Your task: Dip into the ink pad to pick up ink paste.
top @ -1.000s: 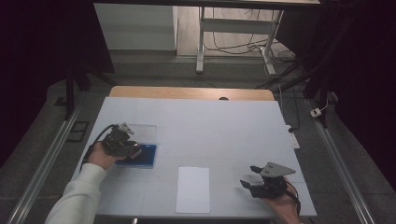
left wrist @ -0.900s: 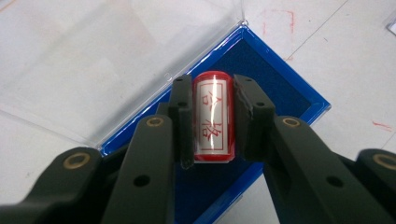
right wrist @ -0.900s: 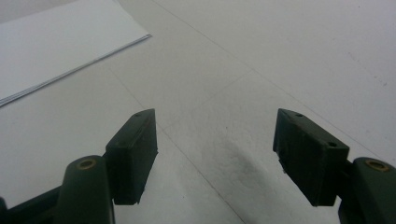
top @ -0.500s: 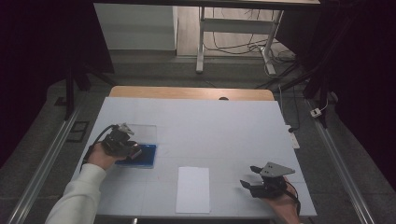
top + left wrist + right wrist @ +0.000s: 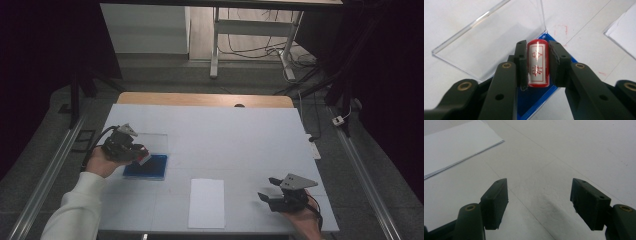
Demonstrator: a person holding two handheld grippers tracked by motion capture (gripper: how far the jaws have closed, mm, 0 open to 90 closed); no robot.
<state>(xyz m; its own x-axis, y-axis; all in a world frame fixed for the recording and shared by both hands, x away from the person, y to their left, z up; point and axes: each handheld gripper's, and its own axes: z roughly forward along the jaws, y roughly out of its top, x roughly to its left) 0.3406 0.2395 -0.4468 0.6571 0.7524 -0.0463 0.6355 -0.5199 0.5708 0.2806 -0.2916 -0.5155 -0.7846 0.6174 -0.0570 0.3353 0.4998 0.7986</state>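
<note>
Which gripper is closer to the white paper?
Right. The right gripper sits open beside the white paper, with bare table between them. The left gripper is farther off, over the blue box, holding a red stamp.

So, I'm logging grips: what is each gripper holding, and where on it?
The left gripper clamps a red stamp across its sides; the right gripper holds nothing.
</note>
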